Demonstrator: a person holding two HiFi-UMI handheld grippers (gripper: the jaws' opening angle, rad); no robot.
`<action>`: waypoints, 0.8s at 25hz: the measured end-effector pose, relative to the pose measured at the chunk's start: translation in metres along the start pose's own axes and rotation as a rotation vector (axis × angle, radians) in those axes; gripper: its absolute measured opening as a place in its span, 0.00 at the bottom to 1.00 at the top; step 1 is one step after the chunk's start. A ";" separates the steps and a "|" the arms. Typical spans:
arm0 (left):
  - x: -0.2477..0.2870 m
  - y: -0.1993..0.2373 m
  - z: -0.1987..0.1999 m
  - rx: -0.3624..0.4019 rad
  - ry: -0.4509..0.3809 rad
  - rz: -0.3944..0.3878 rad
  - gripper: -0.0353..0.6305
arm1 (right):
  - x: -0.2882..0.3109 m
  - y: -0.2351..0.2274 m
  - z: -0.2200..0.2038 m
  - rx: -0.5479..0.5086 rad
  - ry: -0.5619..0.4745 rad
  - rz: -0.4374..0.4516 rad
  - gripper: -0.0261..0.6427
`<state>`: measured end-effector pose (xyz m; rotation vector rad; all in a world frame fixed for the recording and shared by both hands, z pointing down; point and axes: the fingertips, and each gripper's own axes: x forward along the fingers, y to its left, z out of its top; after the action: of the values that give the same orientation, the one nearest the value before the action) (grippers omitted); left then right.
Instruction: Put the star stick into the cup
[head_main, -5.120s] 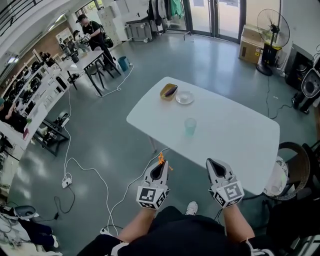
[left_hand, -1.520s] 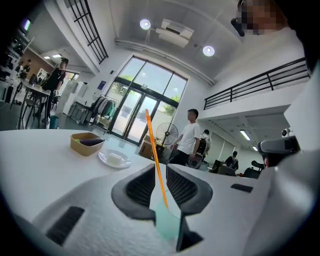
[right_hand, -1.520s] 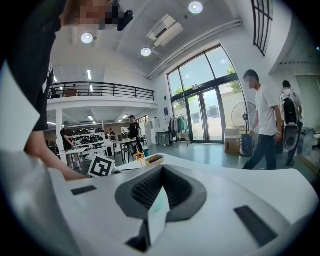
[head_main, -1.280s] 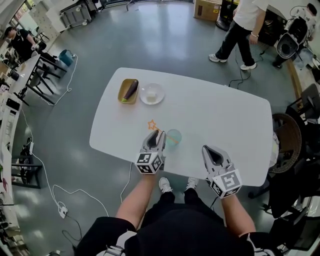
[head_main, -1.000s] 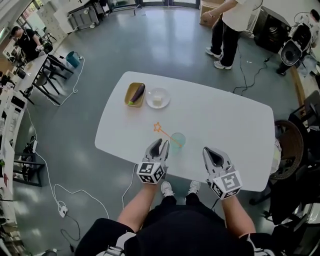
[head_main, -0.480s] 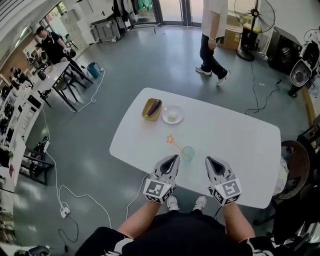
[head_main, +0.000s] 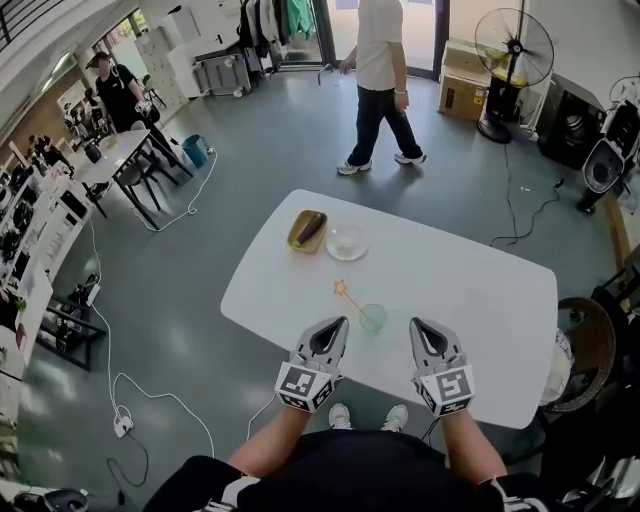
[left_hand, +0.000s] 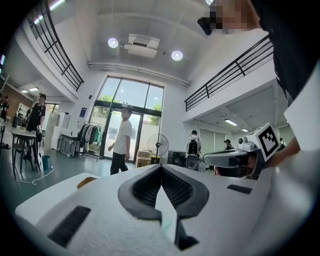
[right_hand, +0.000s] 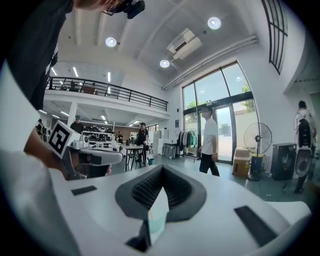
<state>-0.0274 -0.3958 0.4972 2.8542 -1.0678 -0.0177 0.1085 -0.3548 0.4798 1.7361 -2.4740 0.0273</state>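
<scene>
A pale green translucent cup (head_main: 373, 318) stands on the white table (head_main: 470, 290) near its front edge. The orange star stick (head_main: 353, 300) leans in the cup, its star end up and to the left. My left gripper (head_main: 339, 324) hovers just left of the cup, apart from it. In the left gripper view its jaws (left_hand: 161, 168) are closing, tips together, nothing between them. My right gripper (head_main: 415, 325) hangs right of the cup, shut and empty. The cup (right_hand: 156, 220) shows through the narrow slit below the right gripper's (right_hand: 162, 168) joined tips.
A yellow dish with a dark eggplant (head_main: 307, 230) and a small clear bowl (head_main: 346, 241) sit at the table's far left. A person (head_main: 378, 80) walks across the floor beyond the table. A standing fan (head_main: 515, 55) is far right, a round chair (head_main: 588, 335) beside the table's right end.
My left gripper let go of the star stick, which now rests in the cup. Its jaws opened, then closed. Both grippers drew back towards the table's front edge.
</scene>
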 end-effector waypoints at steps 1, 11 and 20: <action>0.000 0.000 -0.001 0.000 0.001 0.001 0.07 | 0.000 0.000 0.002 0.000 -0.005 0.001 0.04; 0.001 -0.002 -0.010 -0.020 0.029 0.017 0.07 | -0.007 -0.004 0.002 0.000 -0.009 -0.007 0.05; 0.003 -0.009 -0.019 -0.017 0.051 0.019 0.07 | -0.009 -0.008 0.000 0.020 -0.023 -0.019 0.05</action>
<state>-0.0184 -0.3898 0.5151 2.8130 -1.0792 0.0471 0.1193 -0.3496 0.4784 1.7782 -2.4813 0.0308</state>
